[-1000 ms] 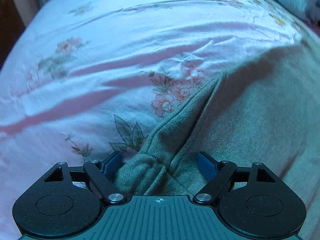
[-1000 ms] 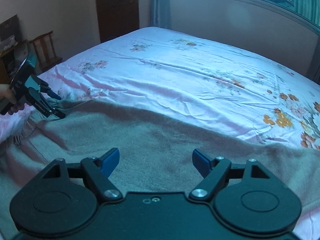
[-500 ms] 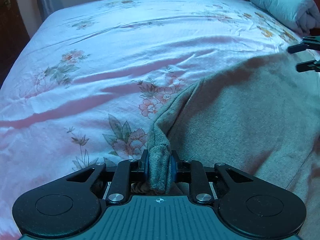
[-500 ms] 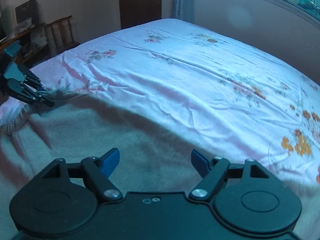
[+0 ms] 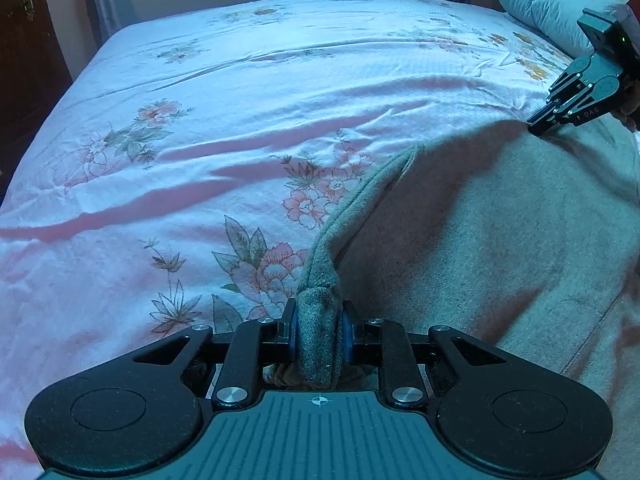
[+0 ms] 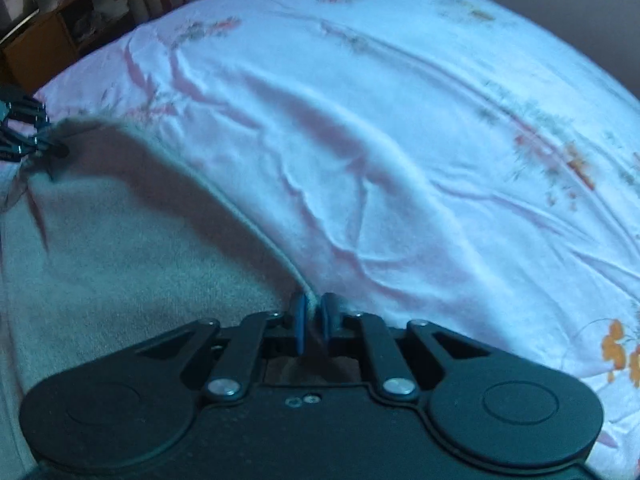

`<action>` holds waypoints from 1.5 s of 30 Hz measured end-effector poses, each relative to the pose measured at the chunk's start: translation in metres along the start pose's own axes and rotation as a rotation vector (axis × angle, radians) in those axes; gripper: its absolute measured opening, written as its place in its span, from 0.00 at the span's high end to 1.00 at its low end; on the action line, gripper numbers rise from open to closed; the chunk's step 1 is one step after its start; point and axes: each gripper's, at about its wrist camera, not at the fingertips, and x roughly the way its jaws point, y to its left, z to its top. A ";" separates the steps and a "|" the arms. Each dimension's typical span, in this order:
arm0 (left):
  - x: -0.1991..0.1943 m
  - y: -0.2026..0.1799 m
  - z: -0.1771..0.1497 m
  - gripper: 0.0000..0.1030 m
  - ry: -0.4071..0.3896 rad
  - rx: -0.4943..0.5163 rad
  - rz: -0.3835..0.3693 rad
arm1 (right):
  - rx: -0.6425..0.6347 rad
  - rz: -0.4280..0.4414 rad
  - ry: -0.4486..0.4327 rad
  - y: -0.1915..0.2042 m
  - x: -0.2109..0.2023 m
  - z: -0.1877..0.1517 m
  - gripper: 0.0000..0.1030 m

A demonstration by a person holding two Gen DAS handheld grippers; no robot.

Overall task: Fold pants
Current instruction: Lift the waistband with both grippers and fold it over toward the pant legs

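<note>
Grey fleece pants [image 5: 480, 240] lie spread on the bed, to the right in the left wrist view and to the left in the right wrist view [image 6: 120, 248]. My left gripper [image 5: 319, 332] is shut on a bunched corner of the pants' hem. My right gripper [image 6: 314, 320] is shut on the thin edge of the pants. Each gripper shows in the other's view: the right one [image 5: 538, 126] at the pants' far edge, the left one [image 6: 52, 148] at the far left corner. The edge between them is raised off the bed.
The bed [image 5: 200, 128] has a pink floral sheet with wrinkles. A rolled pale quilt [image 5: 540, 4] lies at the far right corner. A dark wooden door [image 5: 24, 40] and wooden furniture [image 6: 48, 36] stand beyond the bed's edges.
My left gripper closed on the pants' corner a second ago and holds it. My right gripper has dropped to the pants' edge and shut on it.
</note>
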 end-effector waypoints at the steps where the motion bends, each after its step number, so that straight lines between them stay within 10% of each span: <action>1: 0.000 -0.001 0.000 0.80 0.001 0.006 0.006 | 0.006 0.004 0.010 0.000 0.001 0.001 0.99; 3: 0.001 -0.002 0.001 0.80 0.002 0.011 0.013 | -0.025 -0.004 0.019 0.004 -0.002 0.002 0.97; 5: 0.001 -0.003 0.001 0.80 0.004 0.014 0.019 | -0.058 -0.066 -0.001 0.007 -0.005 0.002 0.64; 7: 0.002 -0.003 0.001 0.80 0.004 0.012 0.022 | -0.093 -0.077 0.015 0.005 -0.003 -0.001 0.51; 10: 0.003 -0.003 0.001 0.80 0.007 0.010 0.028 | -0.023 0.015 0.064 -0.007 0.001 0.001 0.57; 14: 0.005 -0.005 0.001 0.80 0.006 0.019 0.045 | -0.041 0.066 0.129 0.000 0.001 0.002 1.00; 31: -0.090 -0.046 -0.037 0.82 -0.187 -0.033 0.199 | -0.148 -0.420 -0.294 0.146 -0.115 -0.080 1.00; 45: -0.174 -0.102 -0.158 0.82 -0.204 -0.039 0.210 | -0.099 -0.513 -0.455 0.274 -0.160 -0.196 1.00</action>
